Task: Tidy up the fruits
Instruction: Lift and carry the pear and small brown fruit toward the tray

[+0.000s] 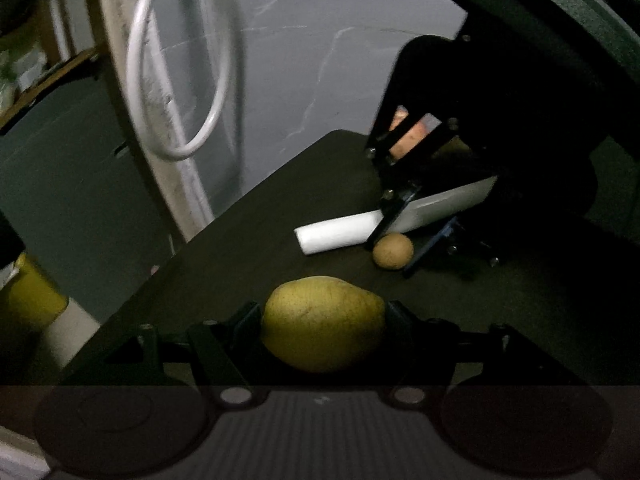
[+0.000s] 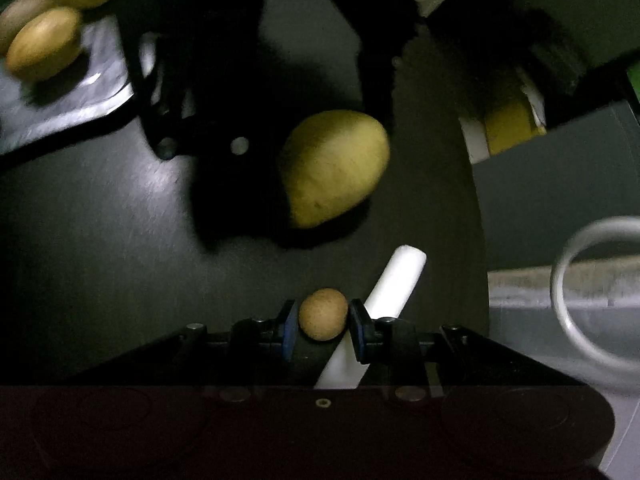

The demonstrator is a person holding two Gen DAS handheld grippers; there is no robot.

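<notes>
Yellow-brown fruits [image 2: 44, 42] lie on foil, upper left of R view. L gripper [image 1: 323, 330] pinches mango [image 1: 323, 323], frame centre. R gripper [image 2: 323, 322] brackets small round brown fruit [image 2: 323, 313], bottom centre, pads touching it; white tube [image 2: 384, 300] just beside. Step: pickup. Next, prob.: lift both clear, carry to foil pile.
</notes>
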